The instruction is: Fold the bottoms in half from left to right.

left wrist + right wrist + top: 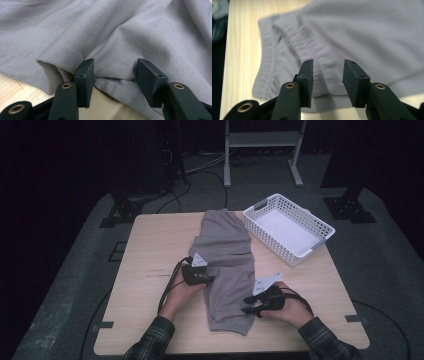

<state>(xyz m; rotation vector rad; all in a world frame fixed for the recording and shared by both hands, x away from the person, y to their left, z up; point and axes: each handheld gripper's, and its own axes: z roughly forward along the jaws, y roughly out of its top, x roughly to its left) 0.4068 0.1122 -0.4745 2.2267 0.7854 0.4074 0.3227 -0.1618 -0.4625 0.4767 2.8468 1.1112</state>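
Left gripper point(209, 279), centre-left of the high view: jaws part open, tips pointing right at the left edge of the grey shorts point(227, 265). In the left gripper view point(113, 75) the two pads stand apart with a fold of the cloth's edge point(112, 67) running between them; pads sit at the fold, not squeezing it as far as I can tell. Bare table shows below between the jaws.

Right gripper point(248, 306), lower centre-right of the high view: jaws also part open, tips pointing left at the shorts' lower right edge. Right gripper view point(328, 80): pads apart, the ribbed waistband point(294, 50) just past the tips, cloth blurred, nothing clamped. Whether the tips touch the cloth I can't tell.

Shorts lie in the middle of the table point(150, 245), long and folded, running from upper centre down to the lower centre of the frame, waistband end at the bottom. Both hands hold the grippers on either side of its lower half; left hand point(180, 292) left of it, right hand point(287, 307) right of it. Plaid sleeves at the bottom edge.

White basket point(320, 227) sits upper right on the table, its near corner just beside the shorts' top end.
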